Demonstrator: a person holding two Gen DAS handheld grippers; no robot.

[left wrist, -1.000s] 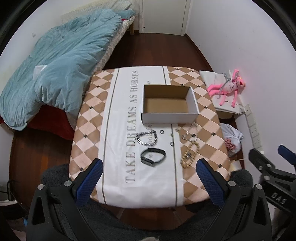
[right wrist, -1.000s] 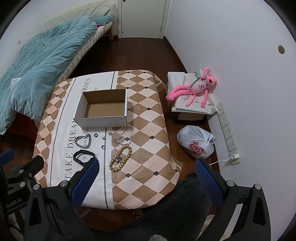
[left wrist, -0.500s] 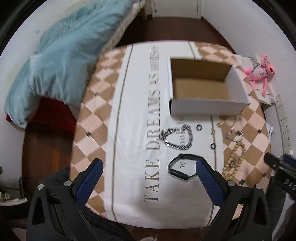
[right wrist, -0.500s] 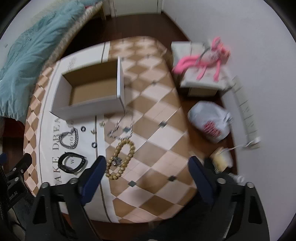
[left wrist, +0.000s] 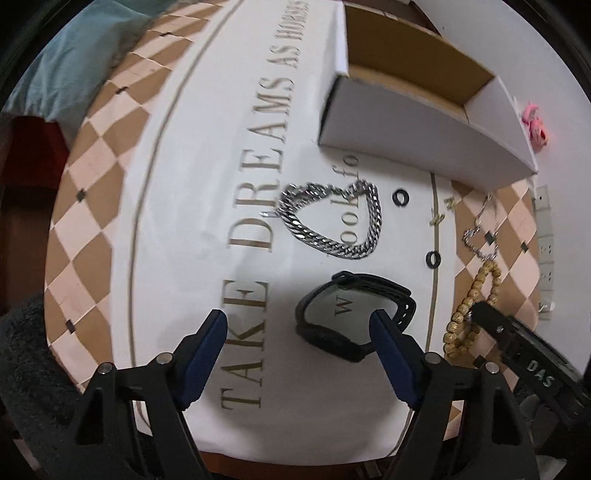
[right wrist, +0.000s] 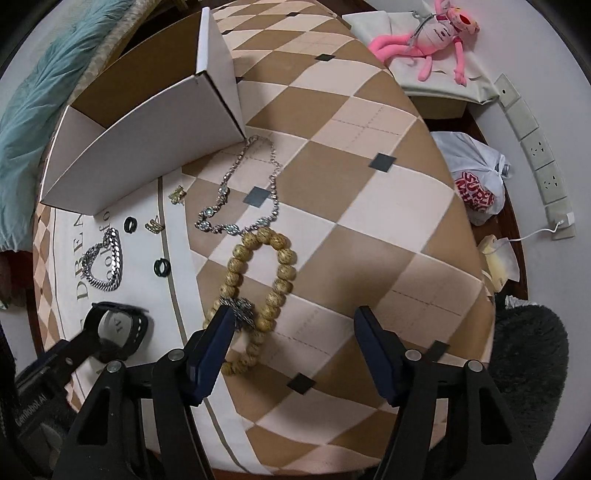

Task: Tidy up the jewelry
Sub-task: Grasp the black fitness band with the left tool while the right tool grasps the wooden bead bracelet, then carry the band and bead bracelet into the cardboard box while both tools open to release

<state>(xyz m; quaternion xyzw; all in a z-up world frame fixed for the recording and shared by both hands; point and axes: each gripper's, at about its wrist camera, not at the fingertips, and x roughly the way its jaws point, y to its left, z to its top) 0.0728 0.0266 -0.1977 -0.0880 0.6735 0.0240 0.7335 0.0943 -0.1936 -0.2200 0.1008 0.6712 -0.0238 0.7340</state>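
A white open cardboard box (left wrist: pixel 417 122) stands at the far side of the table; it also shows in the right wrist view (right wrist: pixel 147 147). In front of it lie a silver chain bracelet (left wrist: pixel 328 225), a black watch band (left wrist: pixel 354 317), two black rings (left wrist: pixel 400 198), small gold earrings (right wrist: pixel 177 194), a gem necklace (right wrist: pixel 251 192) and a wooden bead bracelet (right wrist: pixel 258 284). My left gripper (left wrist: pixel 299 325) is open just short of the black band. My right gripper (right wrist: pixel 295 321) is open, its left finger over the bead bracelet's near end.
The table has a checked cloth (right wrist: pixel 369 221) with a white printed stripe. A pink plush toy (right wrist: pixel 436 33) on a folded bag, a white plastic bag (right wrist: pixel 476 181) and wall sockets lie to the right. A teal duvet (right wrist: pixel 33 96) lies on a bed at the left.
Both grippers have moved forward and down toward the table. The left has closed in on the black band, the right on the bead bracelet. Both stay open.
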